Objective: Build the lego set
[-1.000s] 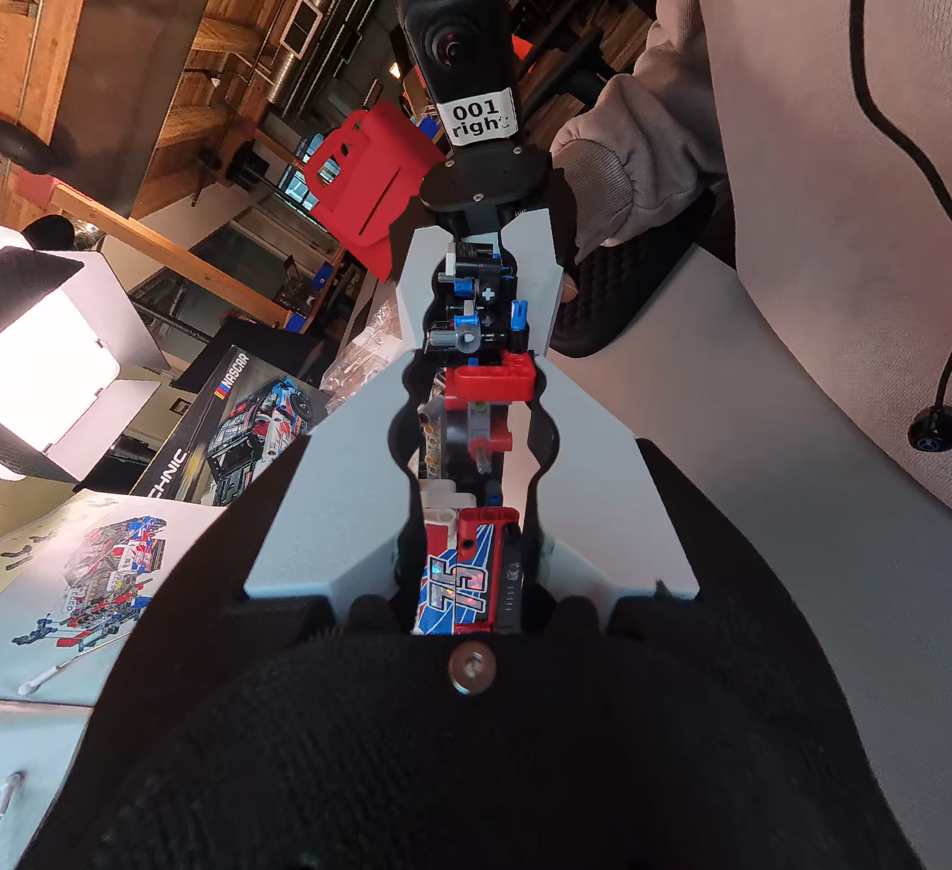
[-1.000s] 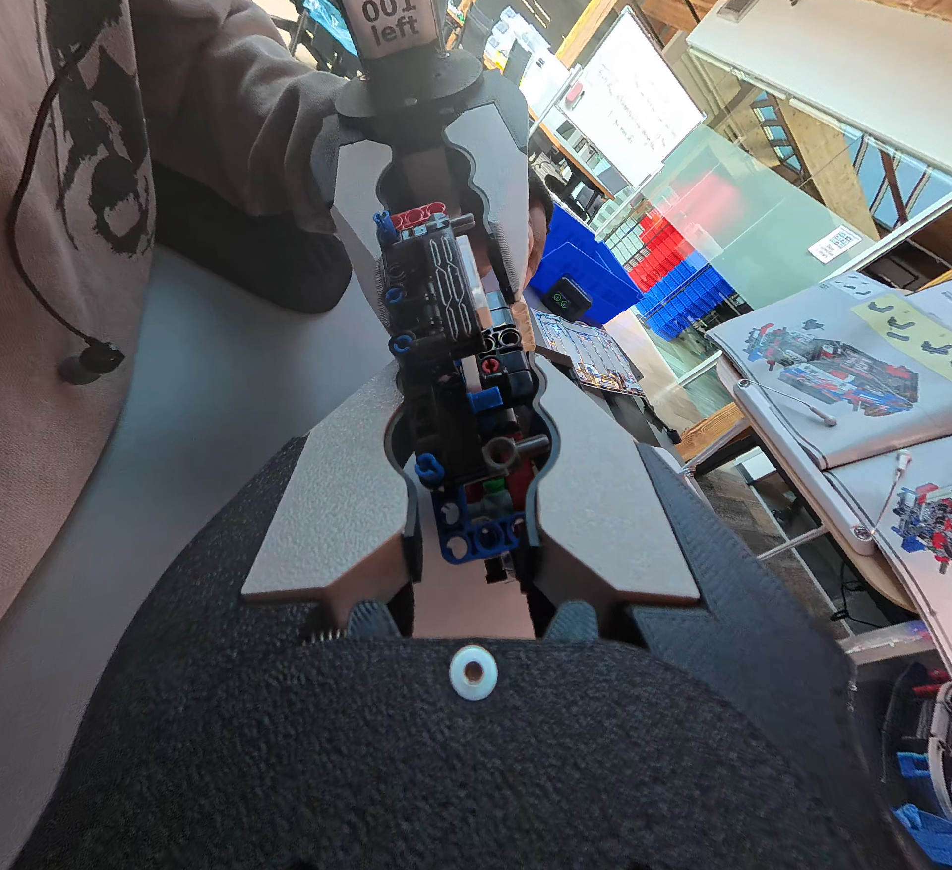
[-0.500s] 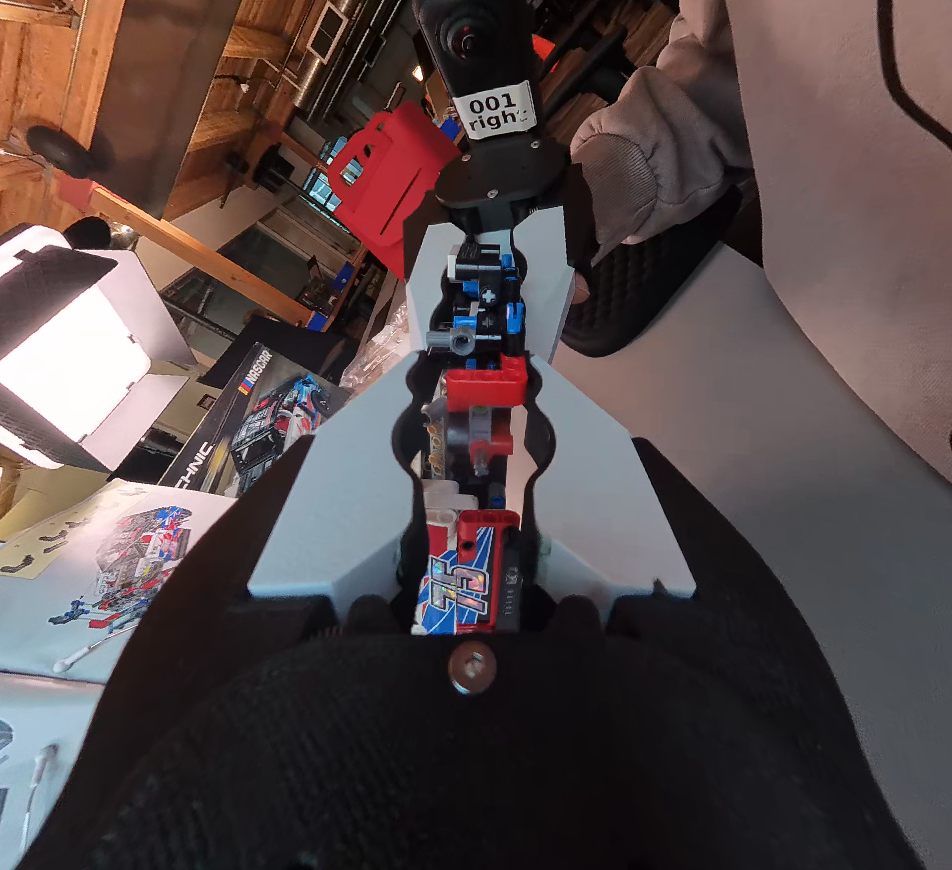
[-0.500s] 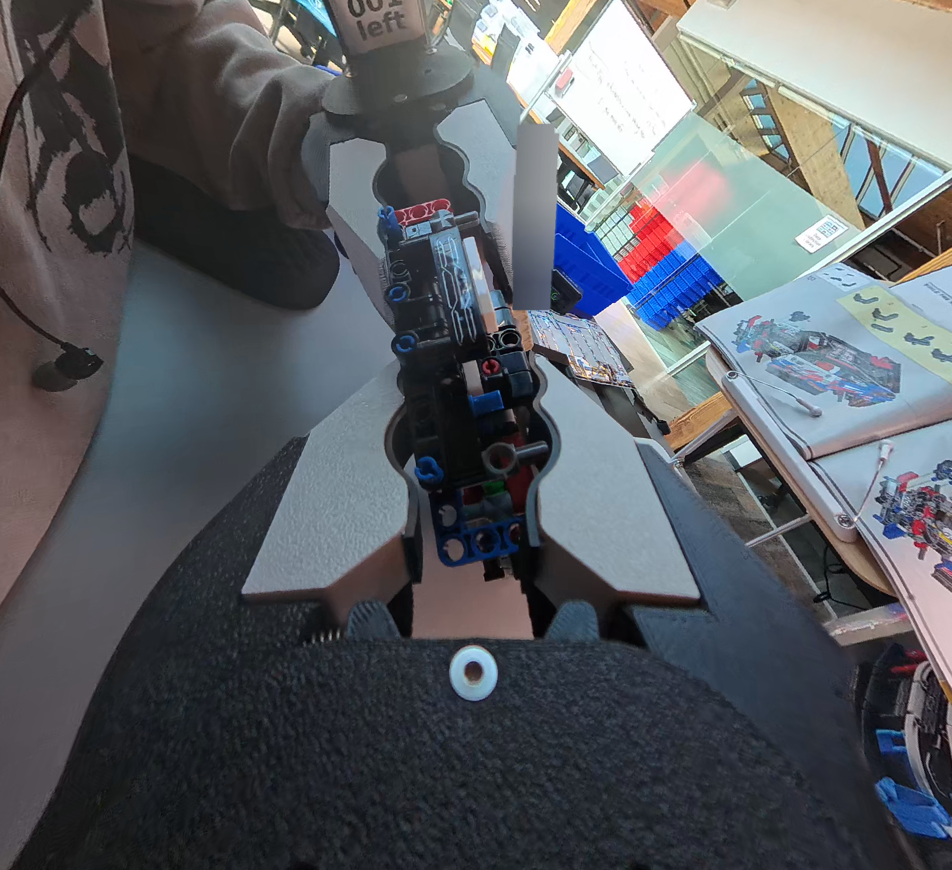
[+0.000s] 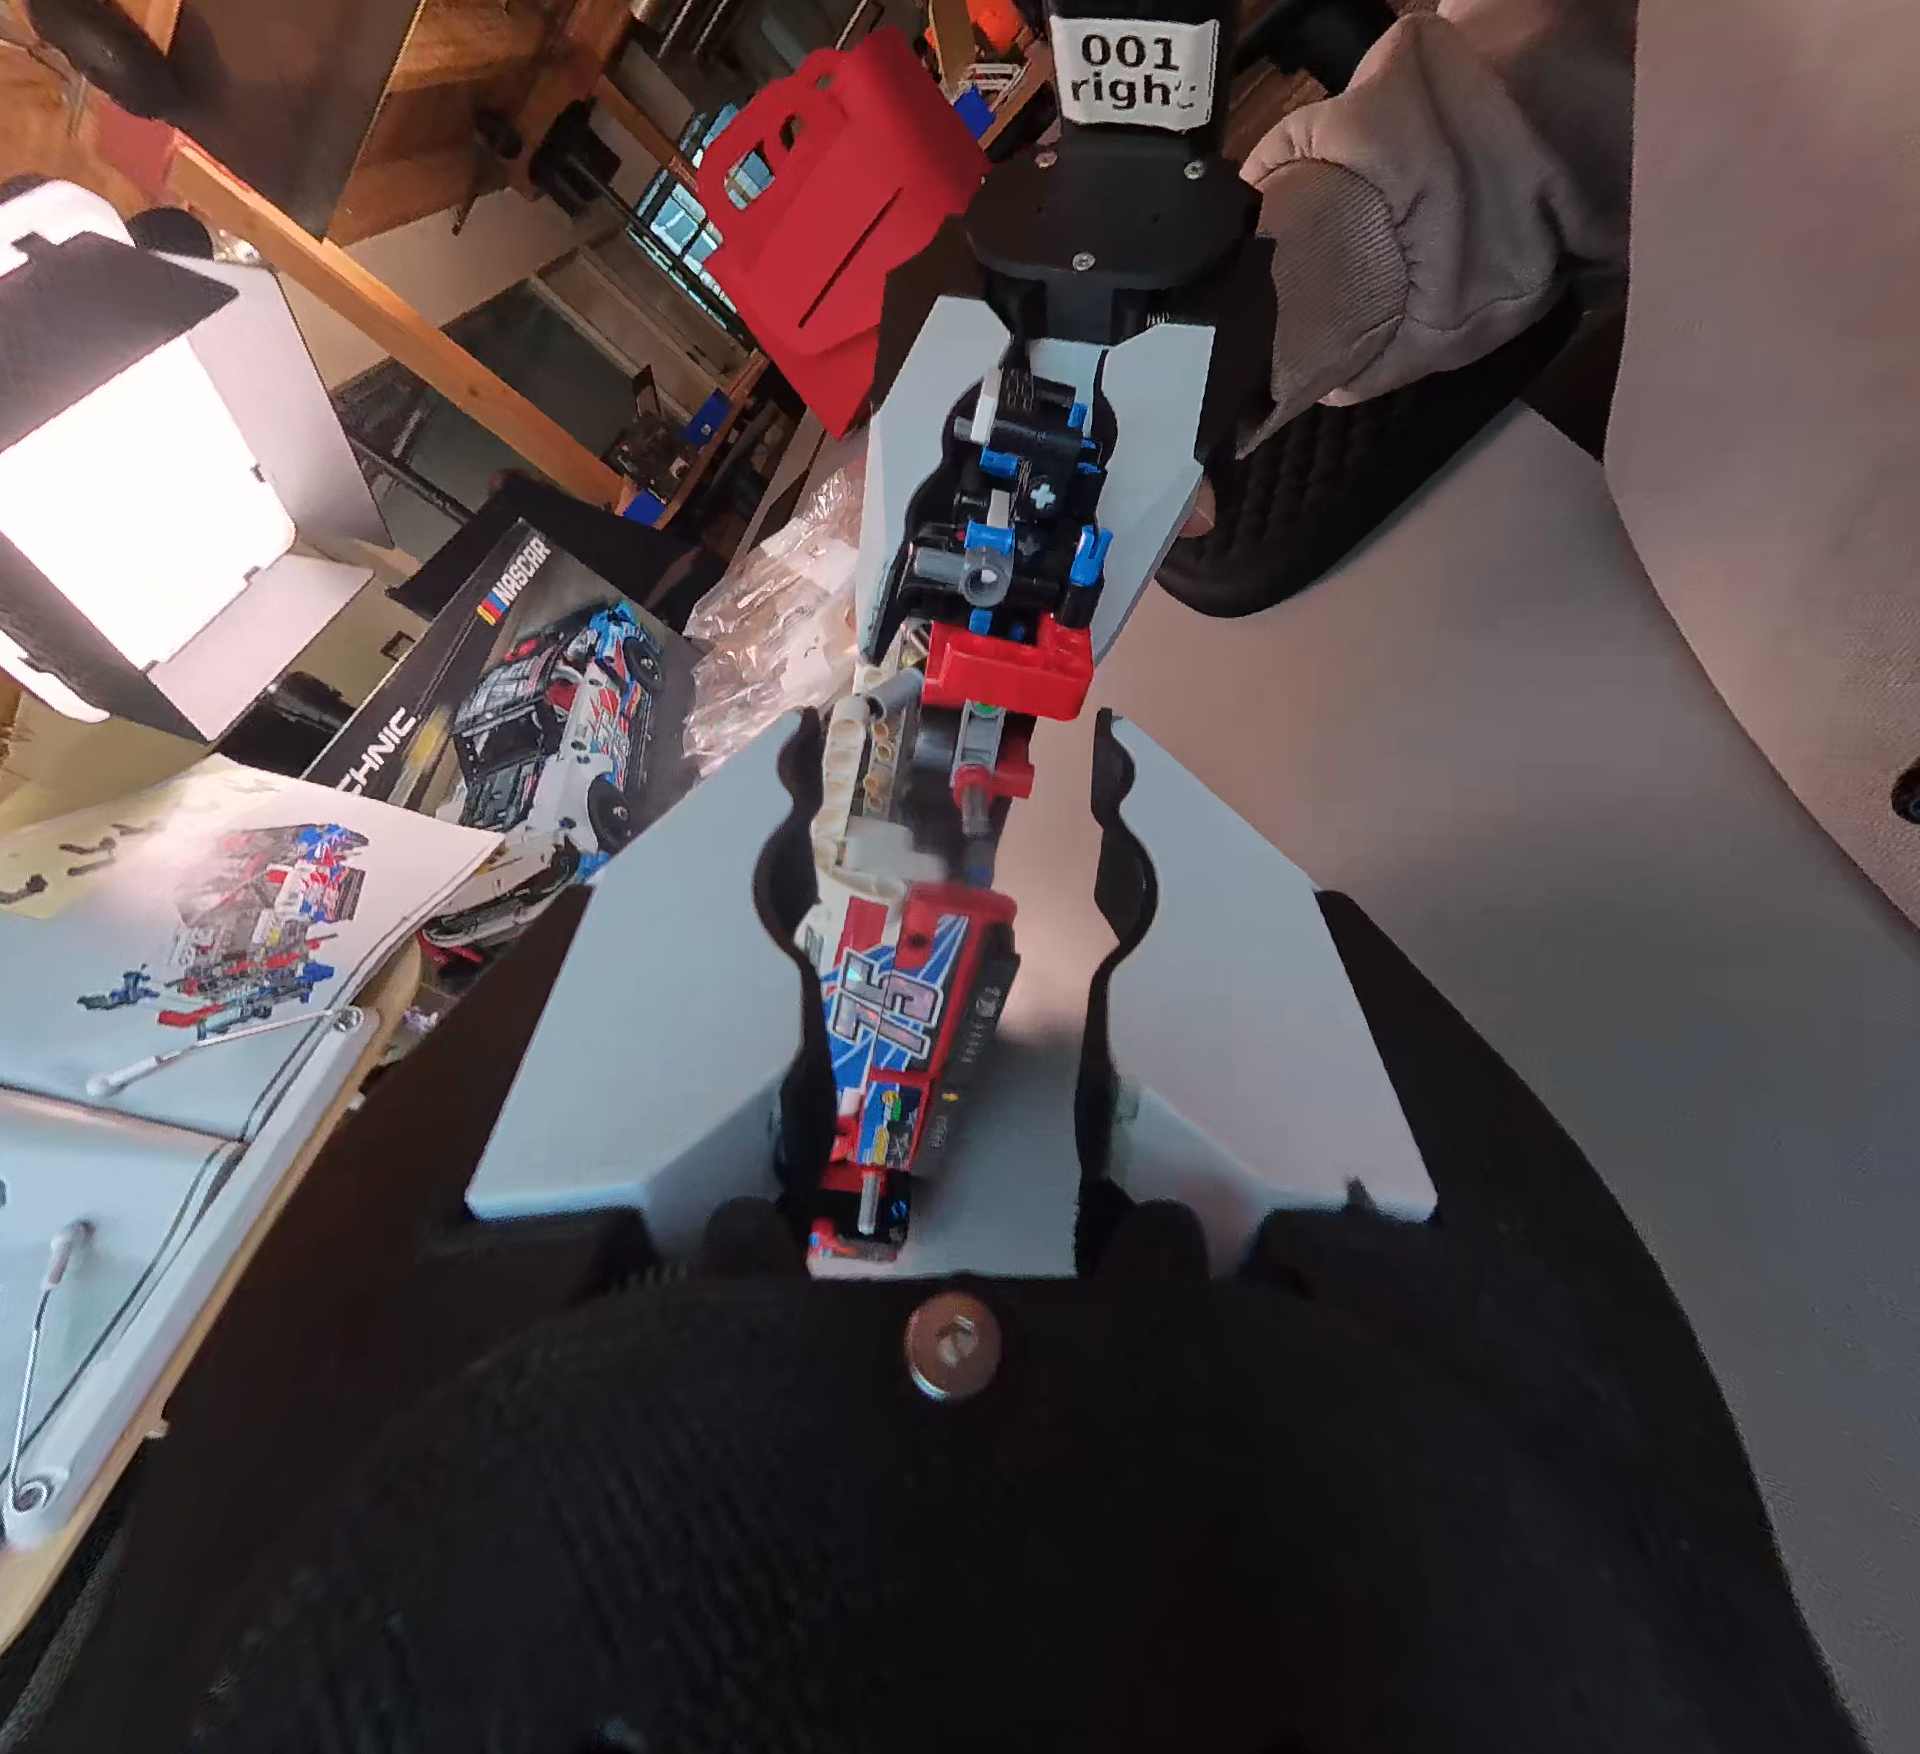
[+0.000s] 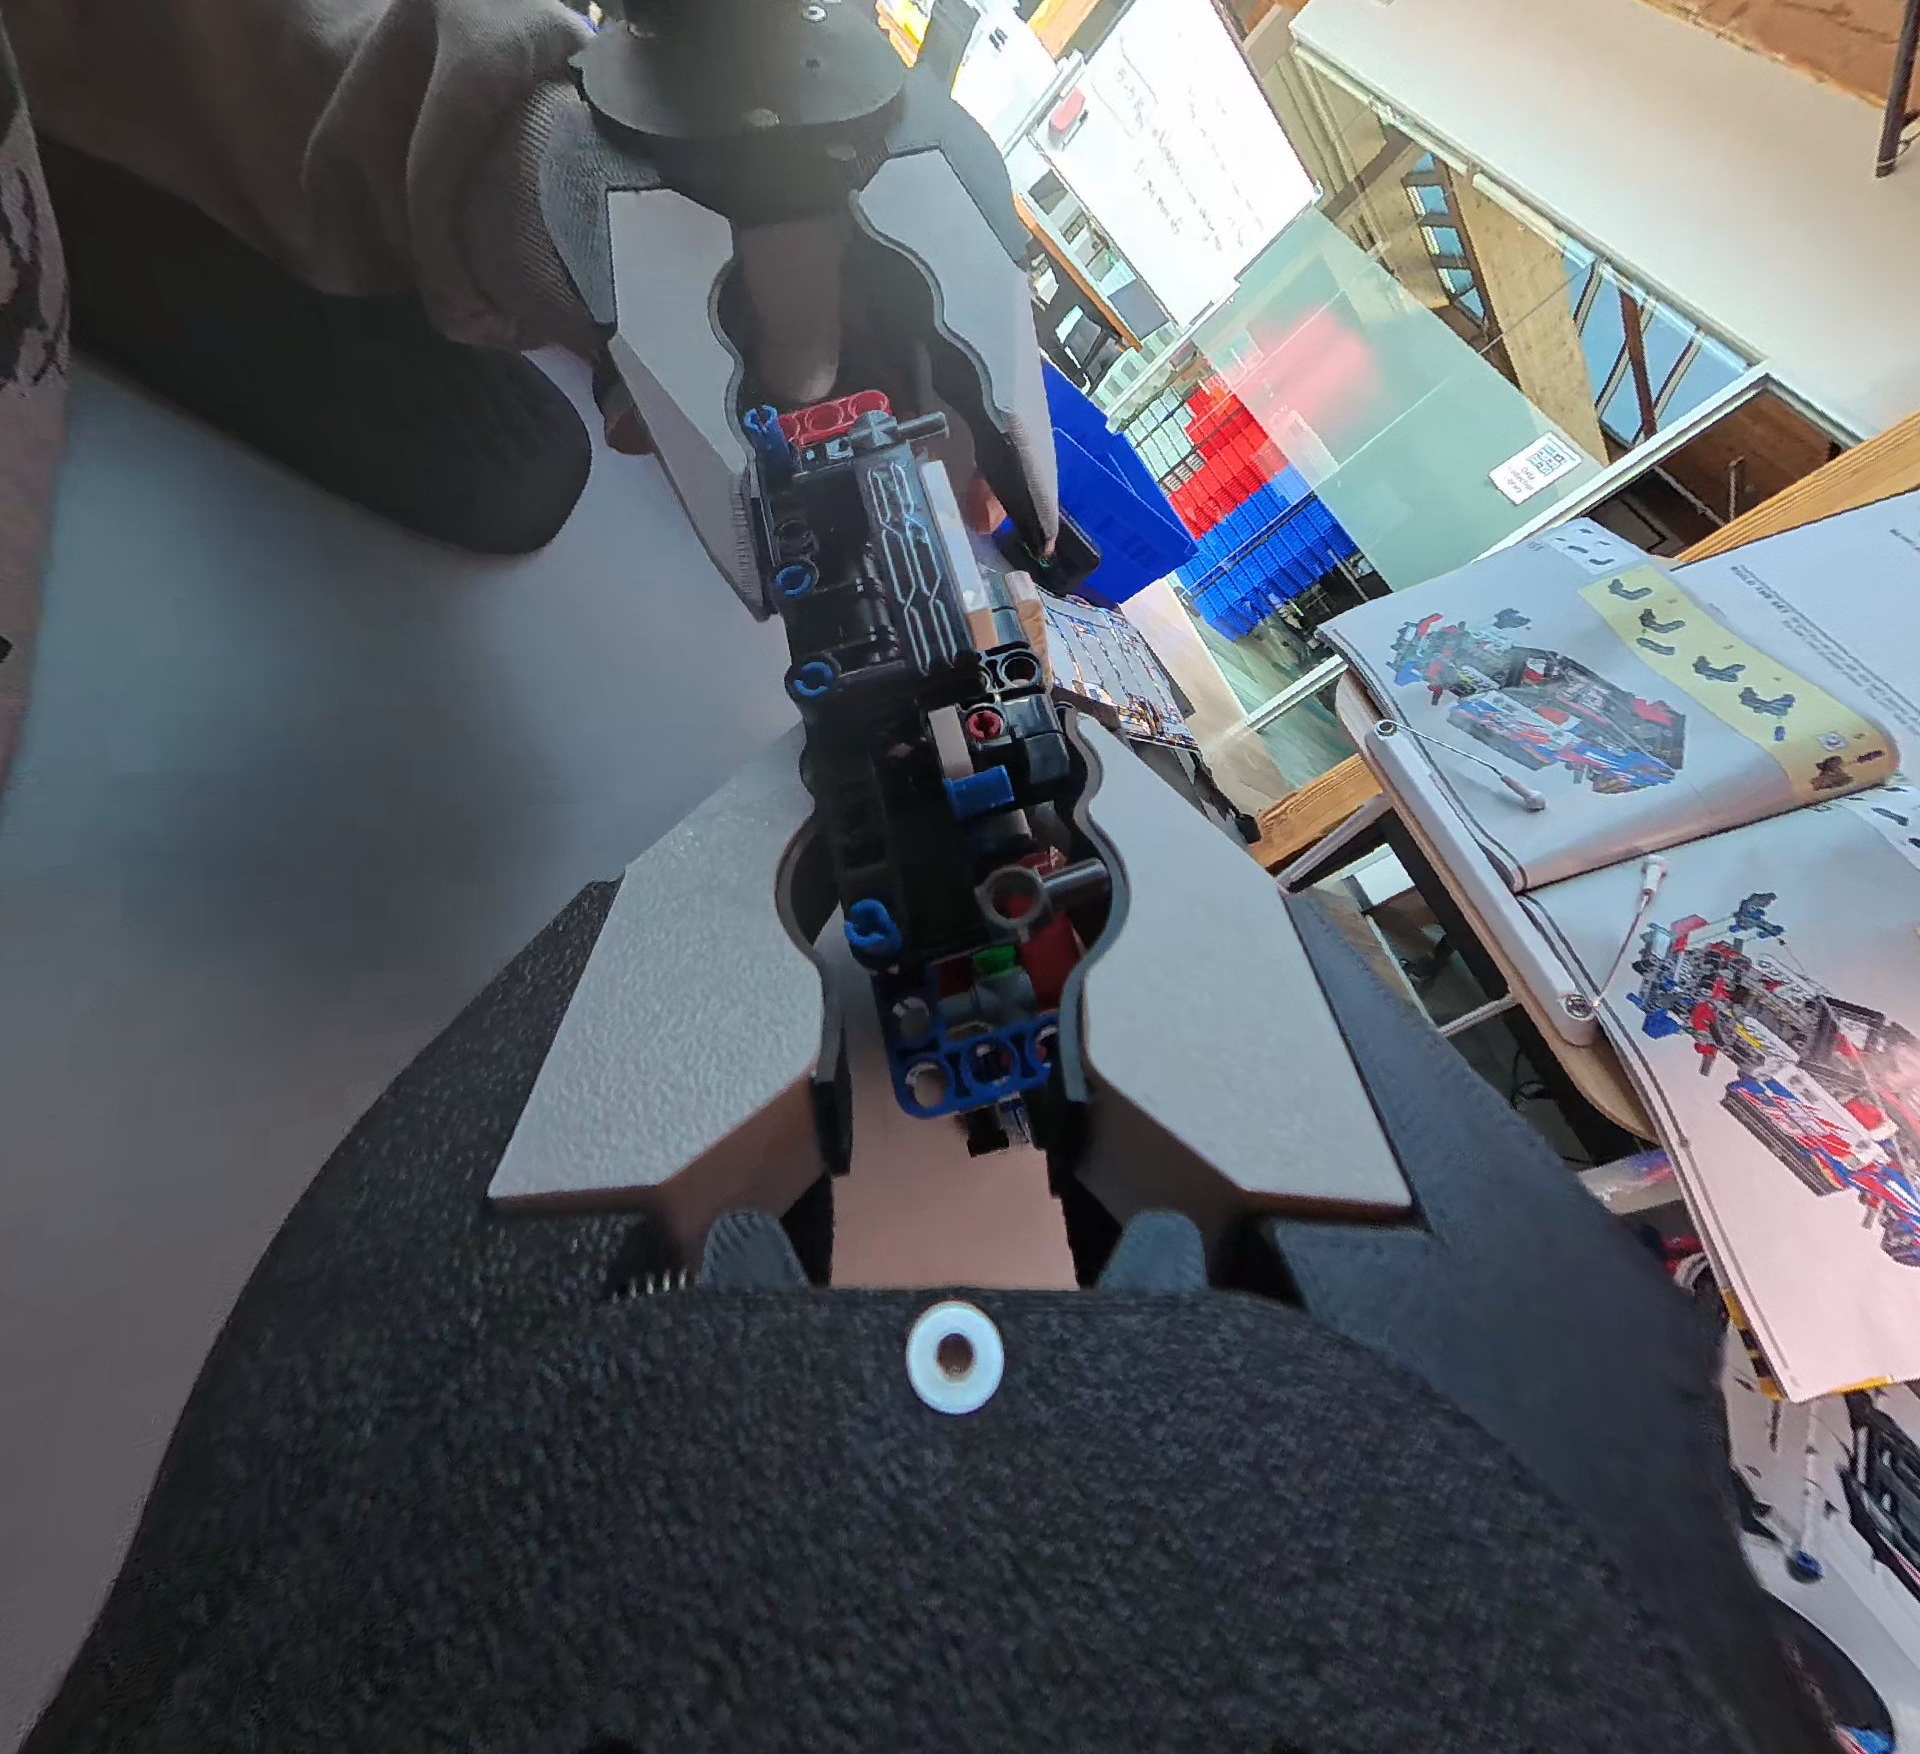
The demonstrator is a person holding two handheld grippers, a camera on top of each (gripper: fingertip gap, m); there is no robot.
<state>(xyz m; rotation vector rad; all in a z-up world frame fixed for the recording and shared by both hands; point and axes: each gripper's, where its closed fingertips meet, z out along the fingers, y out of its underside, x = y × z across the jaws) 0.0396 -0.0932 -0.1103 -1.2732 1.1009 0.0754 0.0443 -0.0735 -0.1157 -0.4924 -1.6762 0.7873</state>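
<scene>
My right jaws (image 6: 951, 883) clenched on lego car (image 6: 914, 748), my left jaws (image 5: 945, 831) released around it, grey surface (image 5: 1455, 769) beneath

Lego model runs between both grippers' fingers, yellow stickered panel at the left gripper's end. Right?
Not quite: the stickered panel is red, not yellow, as the left wrist view shows. The lego model does run between the fingers of both the left gripper and the right gripper.
</scene>
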